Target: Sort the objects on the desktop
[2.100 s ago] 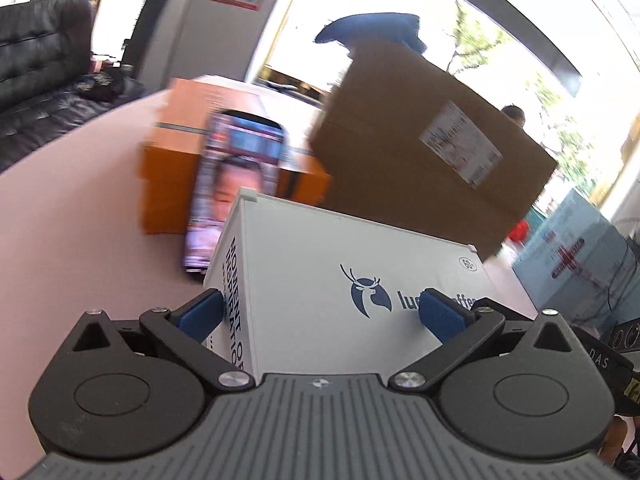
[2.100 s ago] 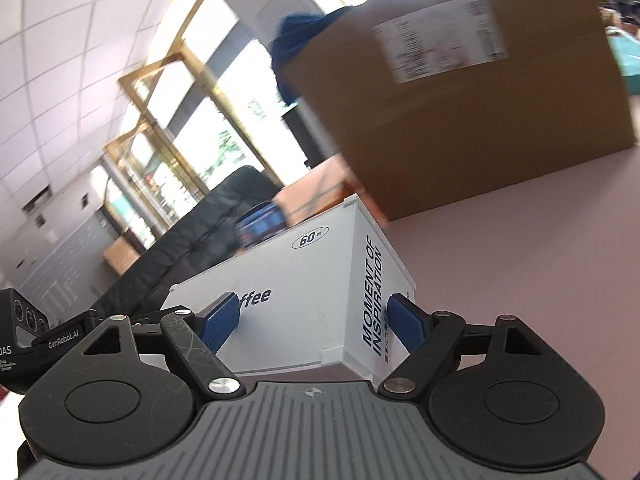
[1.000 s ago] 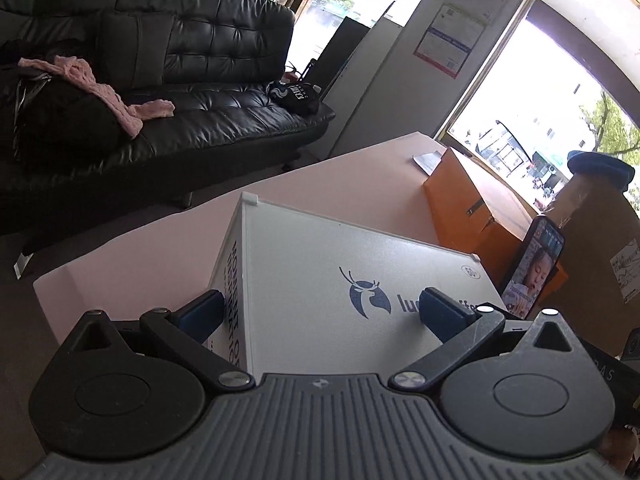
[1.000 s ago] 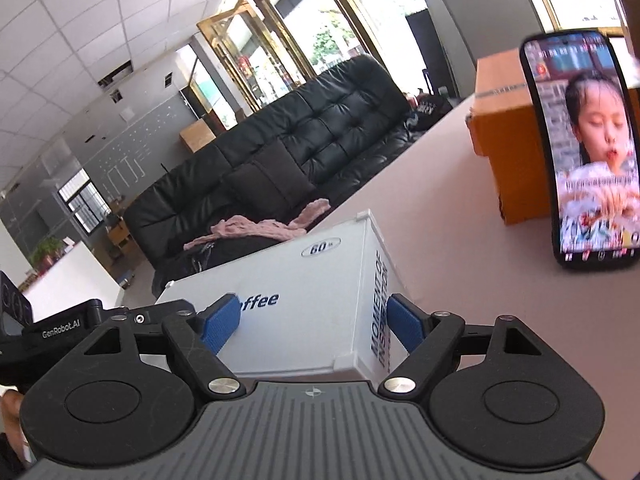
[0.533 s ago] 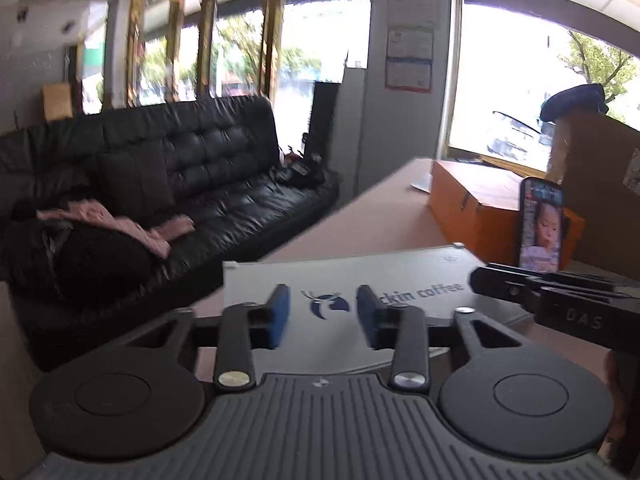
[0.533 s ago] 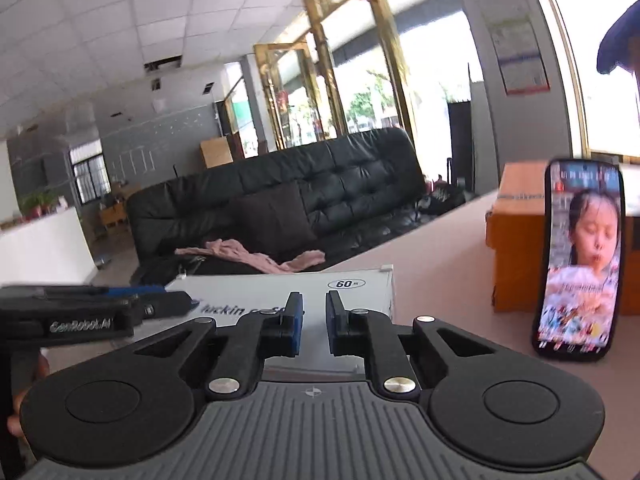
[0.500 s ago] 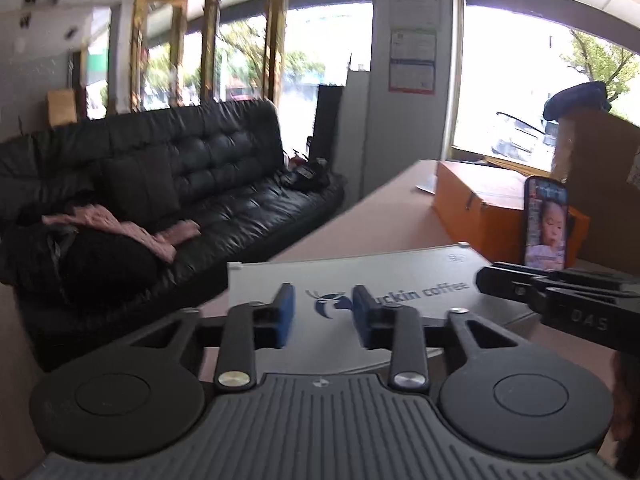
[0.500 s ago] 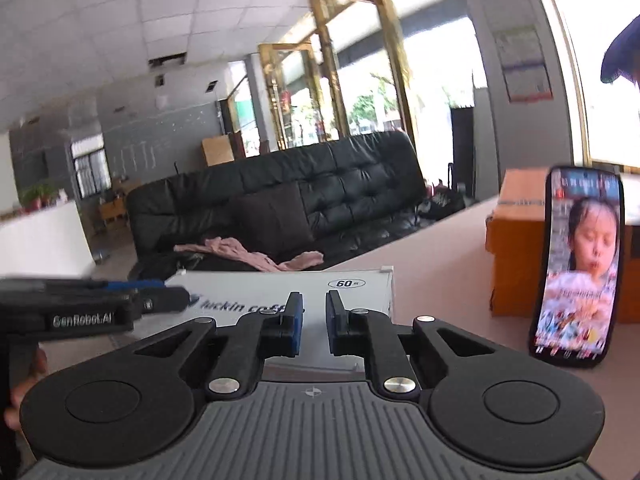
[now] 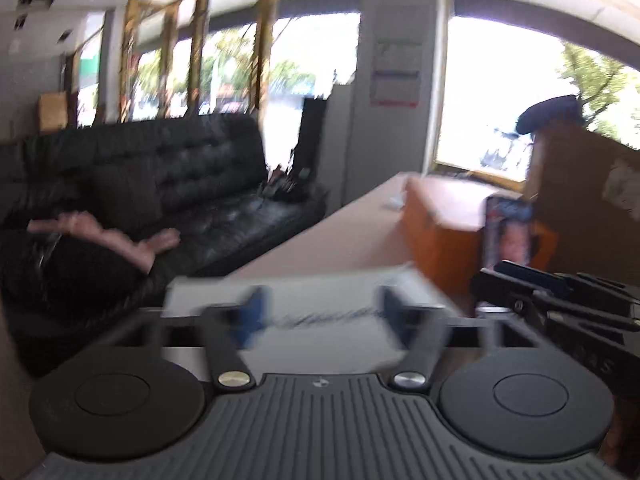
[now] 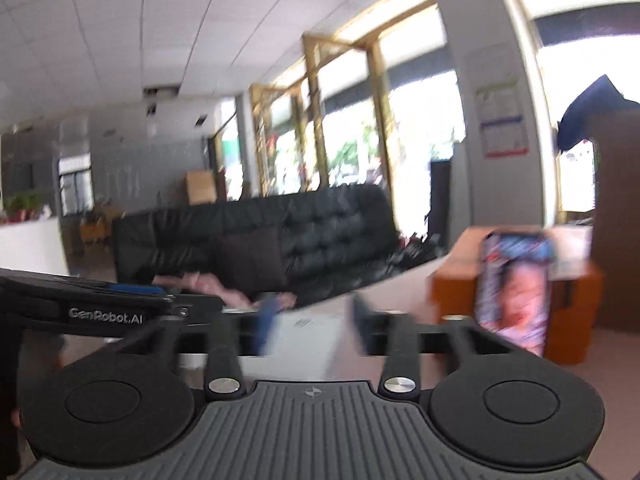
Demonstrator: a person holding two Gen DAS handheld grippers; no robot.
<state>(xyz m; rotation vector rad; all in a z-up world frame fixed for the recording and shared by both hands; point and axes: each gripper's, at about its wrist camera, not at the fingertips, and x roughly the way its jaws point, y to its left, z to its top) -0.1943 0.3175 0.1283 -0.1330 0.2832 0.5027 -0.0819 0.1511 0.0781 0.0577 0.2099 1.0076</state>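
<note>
Left wrist view. Our left gripper sits at 6 o'clock: ribbed grey housing, two smooth black discs, blue pads blurred by motion. The jaws stand apart, nothing between them; released. Just beyond the fingers lies the white box, a flat matte carton with blurred dark print on its lid, resting on the pale pink table. The pads appear above the lid, not touching its sides. At 3 o'clock we see our right gripper, black and angular, beside the box's right end. At 2 o'clock an orange box stands closed, a phone propped upright against it with its screen lit. Behind, a large brown cardboard carton, closed, carries a dark blue cap on top. At 9 to 10 o'clock a black tufted leather sofa holds pink cloth.

Right wrist view. Our right gripper at 6 o'clock, same build, blue pads smeared; jaws parted, loose, gripping nothing. The white box lies just ahead on the table, its narrow end toward us. At 9 o'clock the left gripper shows a lettered black side. At 3 o'clock the phone leans on the orange box. The sofa fills the centre, with pink cloth on it.
</note>
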